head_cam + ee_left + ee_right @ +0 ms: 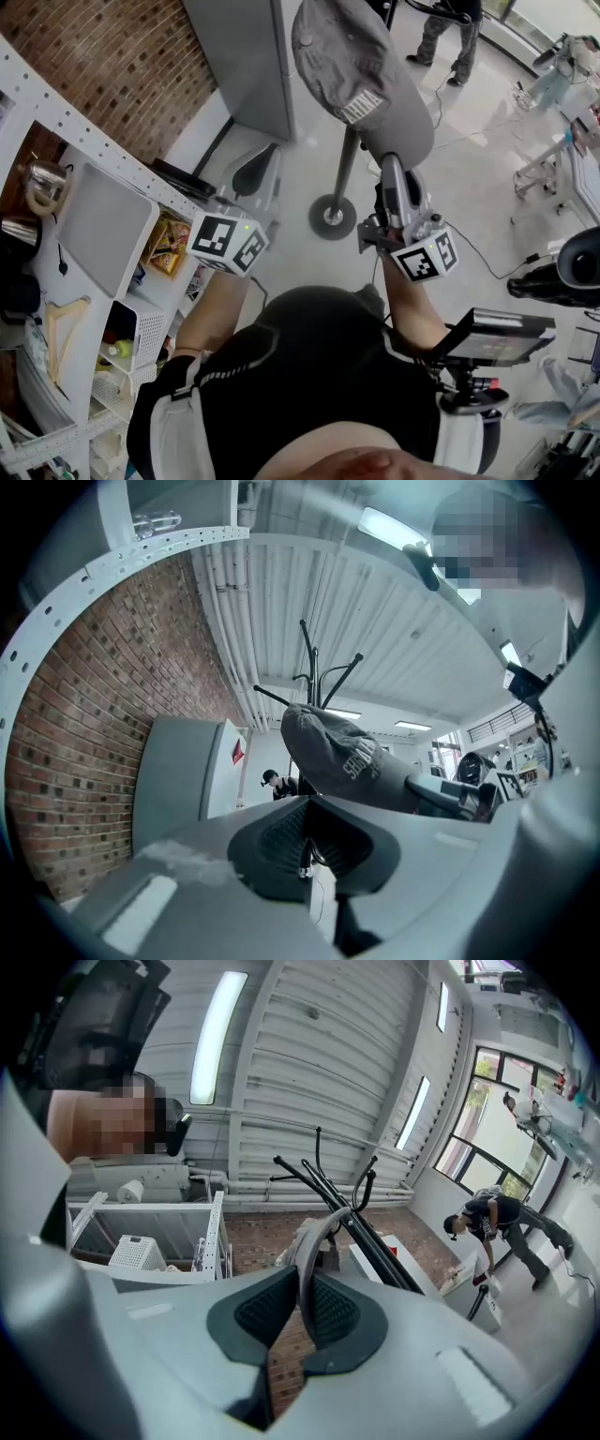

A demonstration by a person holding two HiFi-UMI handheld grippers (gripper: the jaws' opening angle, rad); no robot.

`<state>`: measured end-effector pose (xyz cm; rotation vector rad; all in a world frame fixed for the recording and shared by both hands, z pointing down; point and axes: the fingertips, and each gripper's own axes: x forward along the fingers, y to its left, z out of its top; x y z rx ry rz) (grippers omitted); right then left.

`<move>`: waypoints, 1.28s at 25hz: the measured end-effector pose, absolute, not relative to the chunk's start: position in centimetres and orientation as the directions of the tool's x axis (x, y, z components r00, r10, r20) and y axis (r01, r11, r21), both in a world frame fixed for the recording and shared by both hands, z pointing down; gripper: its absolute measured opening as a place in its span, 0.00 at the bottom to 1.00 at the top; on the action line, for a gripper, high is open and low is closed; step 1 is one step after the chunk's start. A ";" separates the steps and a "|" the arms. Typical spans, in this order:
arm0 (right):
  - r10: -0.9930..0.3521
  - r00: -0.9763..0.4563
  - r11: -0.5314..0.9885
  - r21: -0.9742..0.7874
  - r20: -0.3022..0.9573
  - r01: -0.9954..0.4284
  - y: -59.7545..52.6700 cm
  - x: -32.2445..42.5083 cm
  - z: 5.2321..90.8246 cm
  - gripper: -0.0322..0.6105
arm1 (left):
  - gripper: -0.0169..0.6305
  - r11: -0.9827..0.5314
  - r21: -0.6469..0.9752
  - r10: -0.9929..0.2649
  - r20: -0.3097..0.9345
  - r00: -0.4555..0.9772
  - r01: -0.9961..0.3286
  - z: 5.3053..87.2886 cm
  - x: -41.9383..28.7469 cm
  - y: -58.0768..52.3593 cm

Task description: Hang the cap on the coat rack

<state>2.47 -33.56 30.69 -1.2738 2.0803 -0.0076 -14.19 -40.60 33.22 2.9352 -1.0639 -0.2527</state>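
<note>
A grey cap (356, 75) with a white logo patch hangs high in the head view, its brim pinched in my right gripper (394, 173), which is shut on it. In the right gripper view the brim edge (305, 1269) runs between the pads, with the coat rack's black hooks (328, 1180) just beyond. The rack's pole and round base (333, 217) stand below the cap. My left gripper (255, 173) is open and holds nothing, to the left of the pole. From the left gripper view the cap (347, 757) sits under the hooks (314, 672).
White perforated shelving (103, 169) with baskets and packets lines the left side, against a brick wall (112, 56). A grey cabinet (244, 56) stands behind the rack. A person (450, 37) stands at the far back. Cables cross the floor, with equipment at the right.
</note>
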 end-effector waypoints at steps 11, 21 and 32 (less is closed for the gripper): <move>-0.822 -0.345 0.539 -0.423 -0.453 -0.728 -38.1 -0.9 35.7 0.12 | 0.03 -0.754 0.065 -0.655 -0.152 0.740 -0.654 33.2 -15.5 -41.6; -0.838 -0.373 0.533 -0.454 -0.397 -0.714 -41.8 -2.9 37.9 0.15 | 0.03 -0.732 0.063 -0.679 -0.149 0.719 -0.678 32.9 -17.2 -42.0; -0.880 -0.360 0.472 -0.474 -0.311 -0.743 -46.6 -3.7 40.9 0.19 | 0.03 -0.702 0.057 -0.709 -0.146 0.690 -0.710 33.4 -19.1 -42.1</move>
